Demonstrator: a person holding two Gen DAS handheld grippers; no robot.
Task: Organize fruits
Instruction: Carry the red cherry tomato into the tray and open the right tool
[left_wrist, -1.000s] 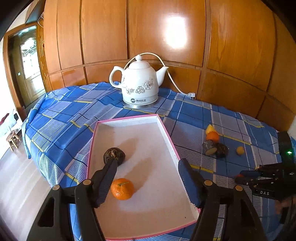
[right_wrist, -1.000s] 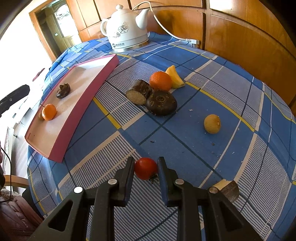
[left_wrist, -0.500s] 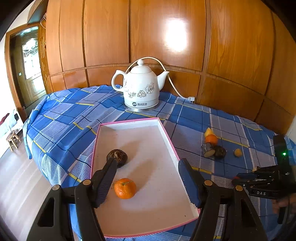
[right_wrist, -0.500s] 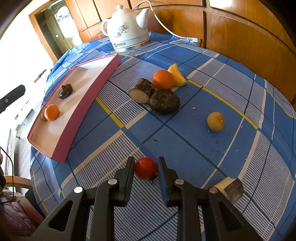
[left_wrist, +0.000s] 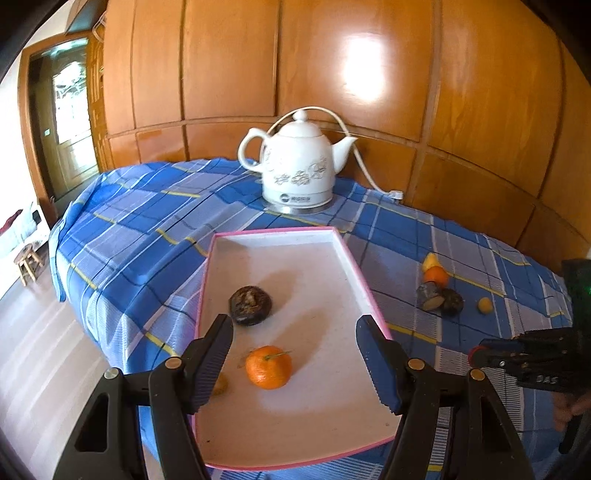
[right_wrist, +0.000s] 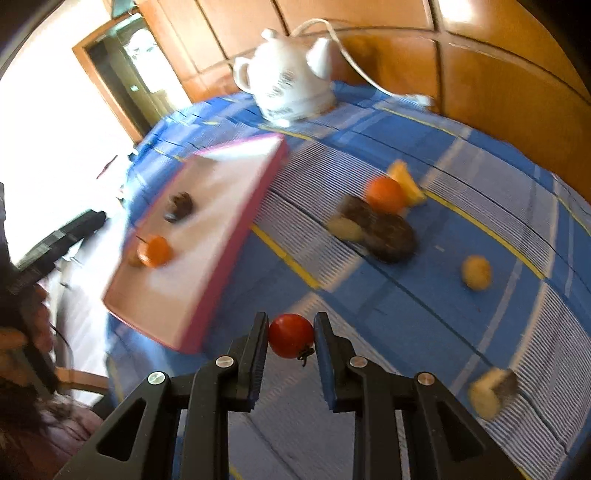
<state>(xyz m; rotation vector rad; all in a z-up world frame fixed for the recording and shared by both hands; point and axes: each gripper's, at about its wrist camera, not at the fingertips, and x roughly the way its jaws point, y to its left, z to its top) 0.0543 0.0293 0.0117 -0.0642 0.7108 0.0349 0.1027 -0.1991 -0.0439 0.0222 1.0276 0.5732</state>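
The right claw (right_wrist: 291, 338) grips a tomato (right_wrist: 291, 335) between its fingers, carried above the desk (right_wrist: 424, 302). The tray (right_wrist: 236, 221) lies ahead to its left. The left claw (left_wrist: 293, 343) hangs open over the tray. Next, probably: swing left, lower, release gently.

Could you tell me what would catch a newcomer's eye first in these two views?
Probably the red tomato clamped in the right gripper, low in the middle of the right wrist view. Next, the pink-rimmed tray on the blue plaid tablecloth, holding an orange and a dark fruit. Behind it stands a white kettle.
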